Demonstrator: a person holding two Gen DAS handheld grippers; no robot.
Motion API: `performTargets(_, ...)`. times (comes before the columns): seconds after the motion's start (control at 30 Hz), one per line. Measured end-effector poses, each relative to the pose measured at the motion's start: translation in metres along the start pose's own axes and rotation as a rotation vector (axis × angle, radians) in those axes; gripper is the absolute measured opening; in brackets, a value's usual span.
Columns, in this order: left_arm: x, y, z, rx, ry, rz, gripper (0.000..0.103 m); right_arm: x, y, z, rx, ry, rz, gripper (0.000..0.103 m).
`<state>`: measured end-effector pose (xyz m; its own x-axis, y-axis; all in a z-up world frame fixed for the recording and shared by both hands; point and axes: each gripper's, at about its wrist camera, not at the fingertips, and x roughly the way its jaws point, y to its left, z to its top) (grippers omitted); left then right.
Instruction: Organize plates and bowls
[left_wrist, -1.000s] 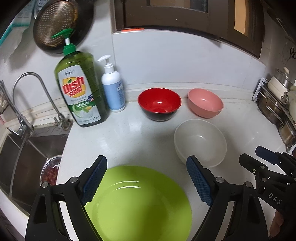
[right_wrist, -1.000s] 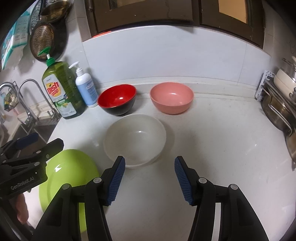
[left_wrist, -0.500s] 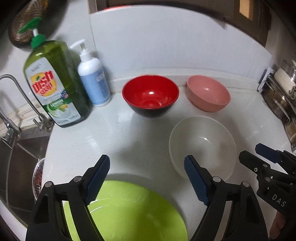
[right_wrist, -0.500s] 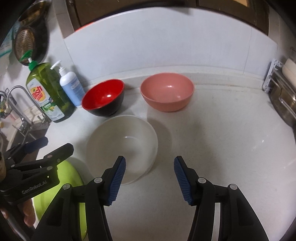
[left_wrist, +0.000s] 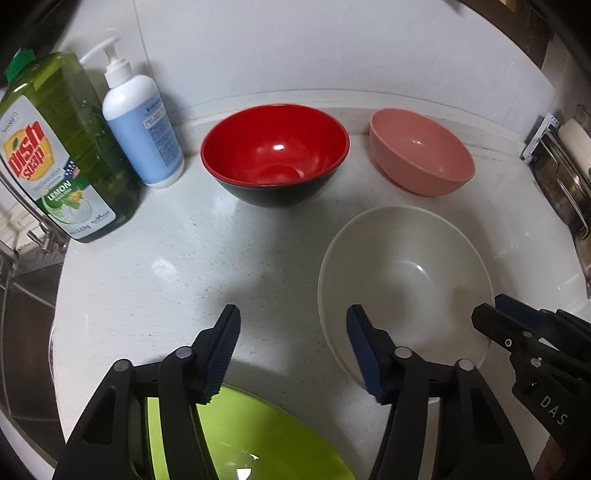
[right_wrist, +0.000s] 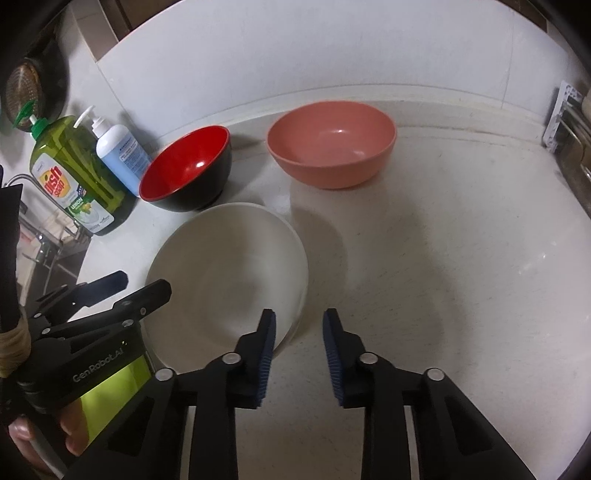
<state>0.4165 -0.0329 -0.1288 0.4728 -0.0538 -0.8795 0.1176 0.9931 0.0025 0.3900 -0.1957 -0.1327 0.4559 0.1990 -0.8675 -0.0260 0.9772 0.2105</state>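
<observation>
Your right gripper (right_wrist: 299, 328) is parted with nothing between its pads, straddling the near-right rim of the white bowl (right_wrist: 229, 273): one pad hangs over the inside, the other over the counter (right_wrist: 461, 258) outside. Whether a pad already touches the rim can't be told from here. Your left gripper (left_wrist: 291, 336) is spread wide and empty too, hovering just left of the white bowl, with the green plate (left_wrist: 258, 439) beneath it at the counter's near edge.

That rim looks like the grab, so sink the pads lower before you squeeze; a shallow pinch on smooth, sloping plastic could slide off. Close squarely across the wall and lift straight up.

Behind the white bowl sits the red-and-black bowl (left_wrist: 275, 155), with the pink bowl (left_wrist: 421, 151) to its right, both apart from it. Left of the red one stand the pump bottle (left_wrist: 142, 125) and the dish soap bottle (left_wrist: 62, 147), so mind them if you carry that way
</observation>
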Motion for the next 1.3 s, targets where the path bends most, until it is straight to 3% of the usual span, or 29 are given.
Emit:
performTargets(0.17, 0.007, -0.003, 0.002, 0.009, 0.025, -0.034, 0.036, 0.005, 0.001, 0.004, 0.003, 0.009, 0.014, 0.015)
performTargets(0.43, 0.009, -0.010, 0.002, 0.015, 0.059, -0.085, 0.013, 0.003, 0.002, 0.007, 0.011, 0.001, 0.011, 0.012)
performTargets(0.83, -0.023, -0.020, -0.003, 0.034, 0.009, -0.097, 0.012, -0.021, -0.006, 0.004, 0.032, -0.019, 0.007, 0.011)
performTargets(1.07, -0.053, -0.037, -0.013, 0.061, -0.032, -0.118, 0.013, -0.045, -0.016, -0.010, 0.049, -0.026, -0.006, 0.011)
performTargets(1.3, -0.067, -0.062, -0.030, 0.101, -0.022, -0.158, 0.013, -0.070, -0.034, -0.032, 0.069, -0.041, -0.045, 0.011)
